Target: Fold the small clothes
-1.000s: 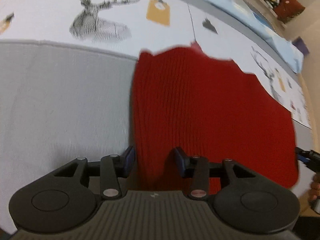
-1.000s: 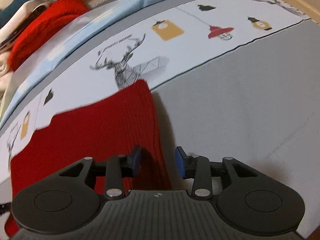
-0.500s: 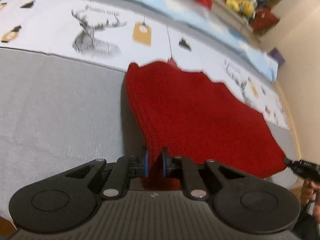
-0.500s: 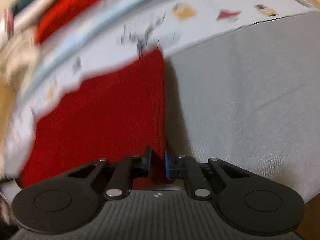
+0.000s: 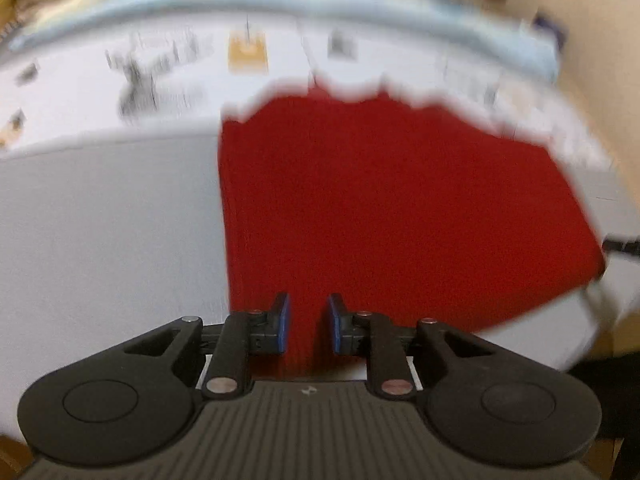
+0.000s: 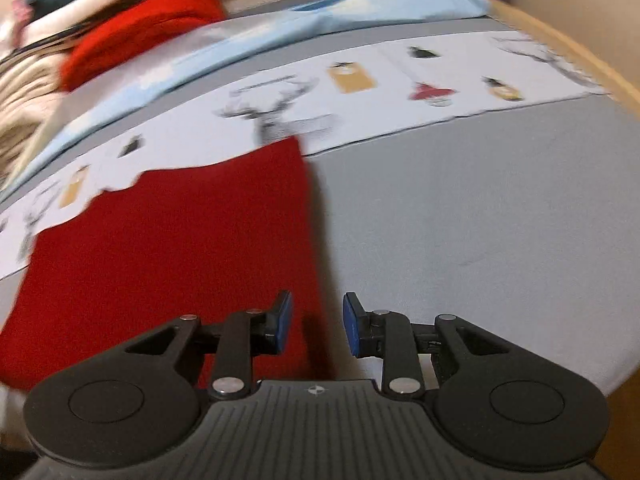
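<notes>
The red knit garment [image 5: 392, 216] lies flat on the grey cover [image 6: 480, 216] of what appears to be a bed, its far edge overlapping the white printed band [image 6: 360, 92] with the deer motif. It is soft, light and limp, and looks to be doubled into more than one layer; the ribbed knit should give good friction but will stretch and sag if lifted by one point, so it is best held at two near corners, pinching all layers at the edge. The left claw [image 5: 308, 326] has just been opening; its jaws stand slightly apart over the near left corner, with red fabric seen in the gap but the pads not pressing on it. The right claw [image 6: 316, 326] has likewise just been opening and stands apart over the near right edge, one pad above the knit and one above the grey cover, gripping nothing. Count: one red garment on the work area; one further red item [image 6: 136, 32] on a blurred heap of clothes beyond, number uncertain; two claws.
</notes>
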`<action>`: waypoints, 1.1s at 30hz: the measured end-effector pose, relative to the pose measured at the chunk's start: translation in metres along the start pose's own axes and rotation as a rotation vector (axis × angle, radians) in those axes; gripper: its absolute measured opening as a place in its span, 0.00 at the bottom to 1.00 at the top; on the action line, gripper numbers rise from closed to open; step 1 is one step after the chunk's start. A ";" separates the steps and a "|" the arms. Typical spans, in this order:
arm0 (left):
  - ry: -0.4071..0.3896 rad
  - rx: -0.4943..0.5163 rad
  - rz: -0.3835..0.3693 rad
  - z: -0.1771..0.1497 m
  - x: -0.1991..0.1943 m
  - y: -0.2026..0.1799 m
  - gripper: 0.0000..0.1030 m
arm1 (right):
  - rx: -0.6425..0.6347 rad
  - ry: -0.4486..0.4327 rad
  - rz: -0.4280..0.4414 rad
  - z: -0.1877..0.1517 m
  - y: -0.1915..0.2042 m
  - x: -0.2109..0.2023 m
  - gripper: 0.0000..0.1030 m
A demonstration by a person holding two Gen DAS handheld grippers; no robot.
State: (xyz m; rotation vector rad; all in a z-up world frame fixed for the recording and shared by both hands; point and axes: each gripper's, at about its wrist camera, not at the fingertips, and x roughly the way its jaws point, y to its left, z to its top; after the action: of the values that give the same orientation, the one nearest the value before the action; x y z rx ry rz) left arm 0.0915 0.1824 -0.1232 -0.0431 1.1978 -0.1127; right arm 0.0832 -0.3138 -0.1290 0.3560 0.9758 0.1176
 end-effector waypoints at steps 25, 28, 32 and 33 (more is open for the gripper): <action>-0.271 -0.012 0.076 0.012 -0.060 -0.002 0.29 | -0.047 -0.182 -0.123 -0.010 0.014 -0.029 0.37; -0.347 -0.012 0.094 0.009 -0.088 -0.006 0.33 | -0.051 -0.229 -0.087 -0.014 0.019 -0.044 0.37; -0.416 -0.021 0.124 0.010 -0.126 -0.005 0.34 | -0.028 -0.257 -0.024 -0.028 0.030 -0.059 0.37; -0.428 -0.025 0.131 0.012 -0.134 -0.006 0.34 | -0.024 -0.258 -0.009 -0.032 0.036 -0.065 0.37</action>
State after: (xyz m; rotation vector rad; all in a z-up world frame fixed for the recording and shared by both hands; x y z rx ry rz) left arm 0.0540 0.1913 0.0052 -0.0096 0.7716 0.0275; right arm 0.0224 -0.2890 -0.0811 0.3354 0.7205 0.0726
